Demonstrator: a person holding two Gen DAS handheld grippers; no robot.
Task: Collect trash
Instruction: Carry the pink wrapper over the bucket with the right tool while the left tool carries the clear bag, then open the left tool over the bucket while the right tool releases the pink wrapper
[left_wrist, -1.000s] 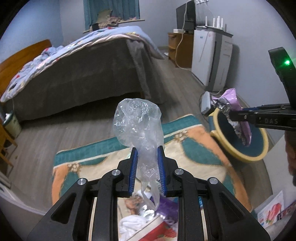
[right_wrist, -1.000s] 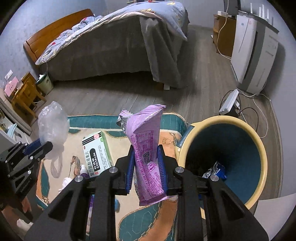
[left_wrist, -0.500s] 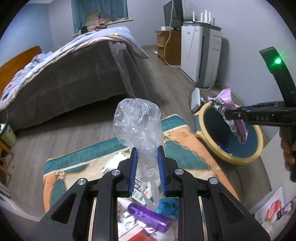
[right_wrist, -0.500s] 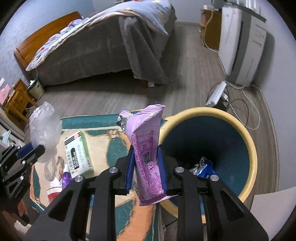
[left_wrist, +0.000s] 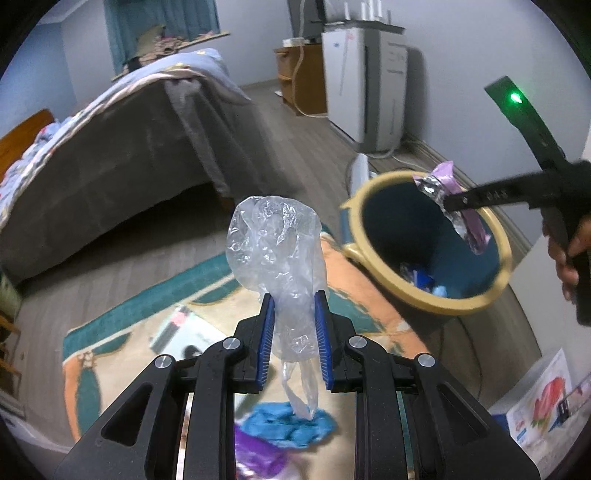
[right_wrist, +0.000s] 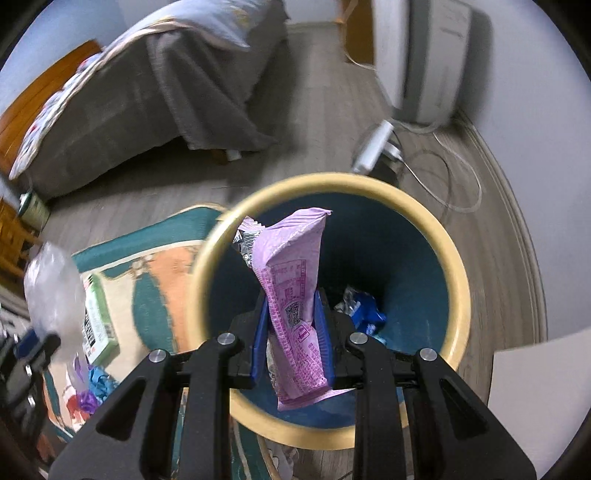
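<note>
My left gripper (left_wrist: 294, 308) is shut on a crumpled clear plastic bag (left_wrist: 275, 243) and holds it above the rug, left of the bin. My right gripper (right_wrist: 293, 308) is shut on a purple snack wrapper (right_wrist: 293, 291) and holds it over the mouth of the yellow-rimmed blue bin (right_wrist: 458, 295). The left wrist view shows the bin (left_wrist: 380, 277), the wrapper (left_wrist: 467, 218) above it and the right gripper (left_wrist: 461, 202). Blue trash (right_wrist: 364, 312) lies in the bin's bottom. The right wrist view shows the plastic bag (right_wrist: 51, 291) at the left.
A patterned rug (left_wrist: 110, 354) carries a green-and-white box (right_wrist: 98, 319), a blue crumpled item (left_wrist: 290, 428) and a purple item (left_wrist: 258, 461). A bed (left_wrist: 110, 147) stands behind. A white appliance (left_wrist: 365, 88), a power strip (right_wrist: 371, 147) and cables lie beyond the bin.
My right gripper has moved right with the wrapper, from beside the bin to over its mouth. My left gripper has moved towards the bin with the bag.
</note>
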